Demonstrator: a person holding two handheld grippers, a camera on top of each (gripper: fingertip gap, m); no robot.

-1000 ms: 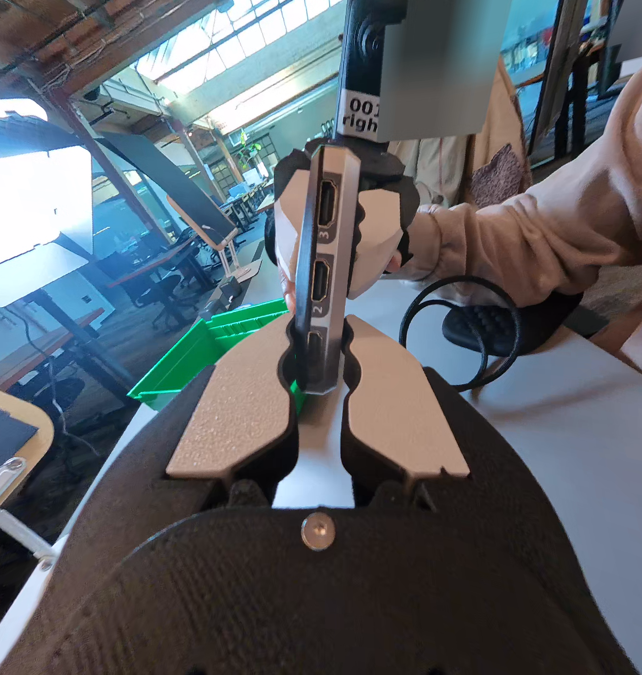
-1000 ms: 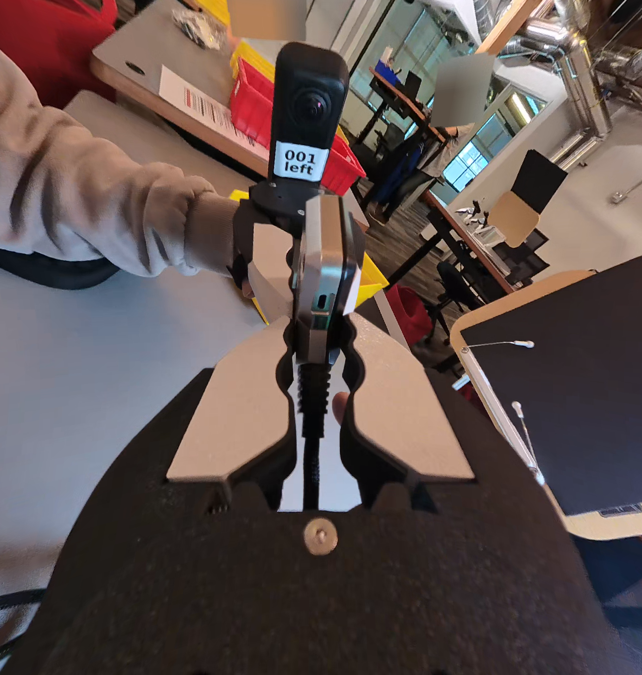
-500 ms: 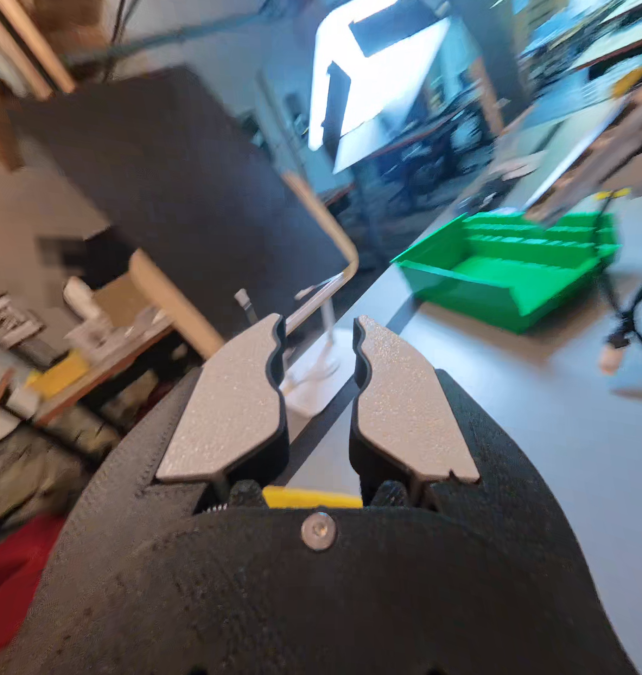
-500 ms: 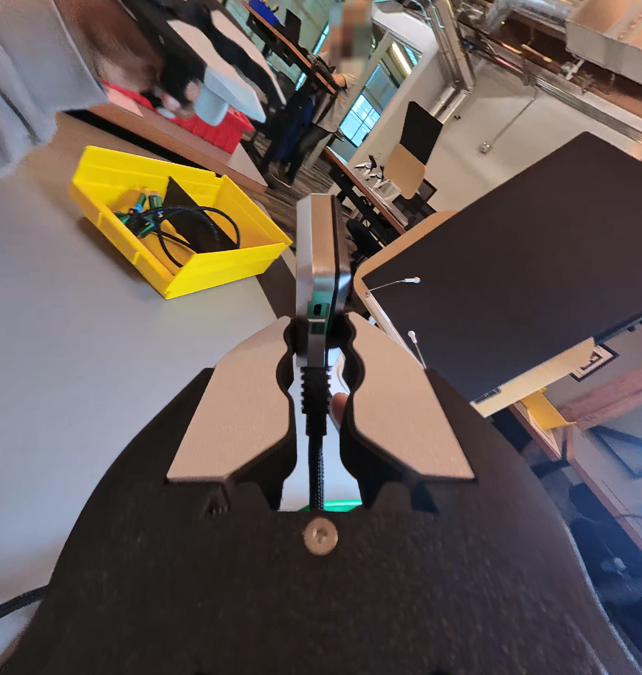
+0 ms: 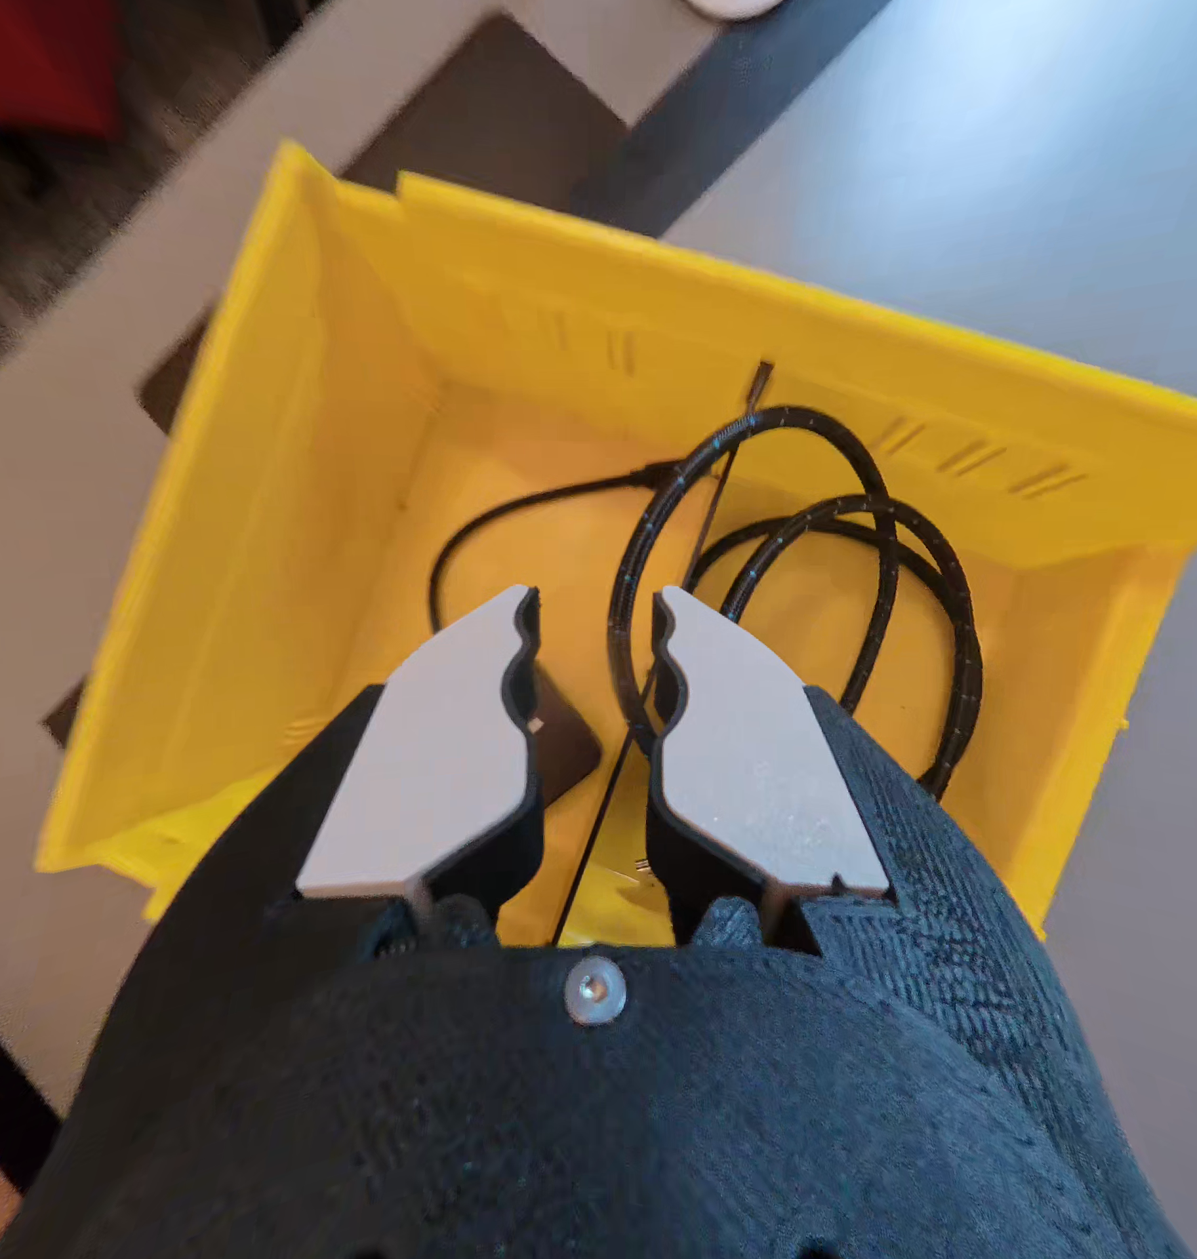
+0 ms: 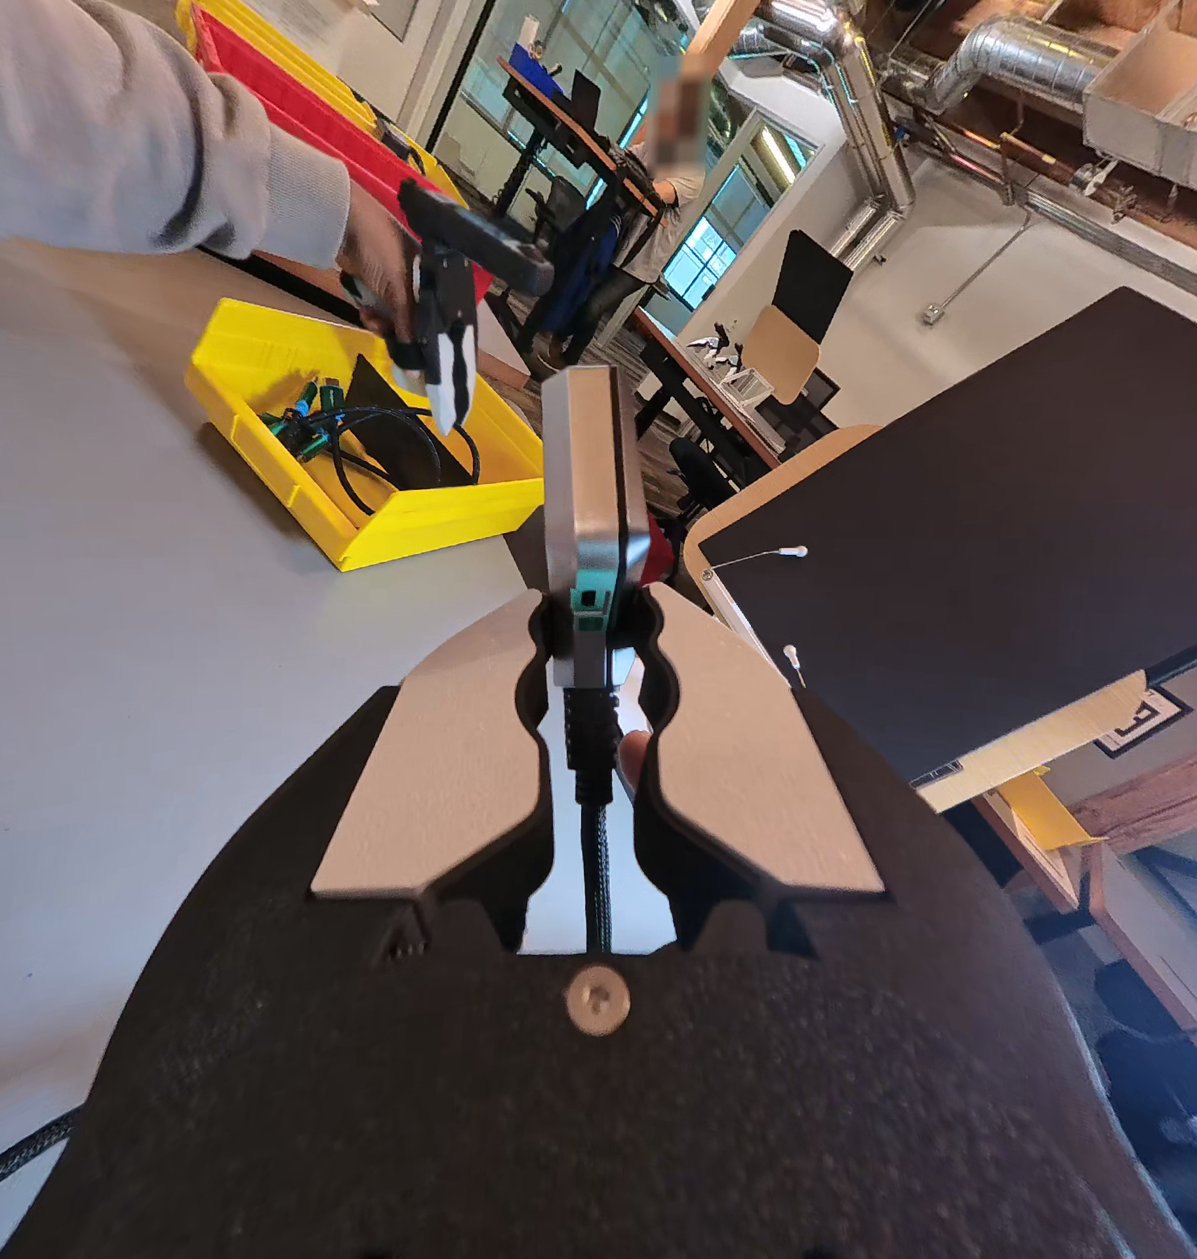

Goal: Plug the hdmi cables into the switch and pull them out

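Observation:
My right gripper [image 6: 592, 599] is shut on the silver HDMI switch [image 6: 585, 490] and holds it upright, edge-on, above the grey table [image 6: 105, 579]. A black braided cable plug [image 6: 588, 742] sits in the switch's near end, and its cable runs back between my fingers. My left gripper [image 5: 595, 599] is open and empty. It points down into a yellow bin [image 5: 514, 286], just above coiled black braided HDMI cables [image 5: 881, 545]. A dark flat piece [image 5: 561, 742] lies under its left finger. The right wrist view shows the left gripper [image 6: 449, 409] over the same bin [image 6: 439, 518], whose cables have green plugs [image 6: 302, 422].
A large black board [image 6: 956, 511] on a stand is close to the right of the switch, past the table edge. Red bins [image 6: 295, 88] sit on another table behind. A person's sleeve [image 6: 105, 122] reaches in from the upper left. Tip to tip, the grippers are about 45 cm apart.
My left gripper has let go of the switch, swung away and now hangs open over the yellow bin. My right gripper keeps the switch and has turned to the right.

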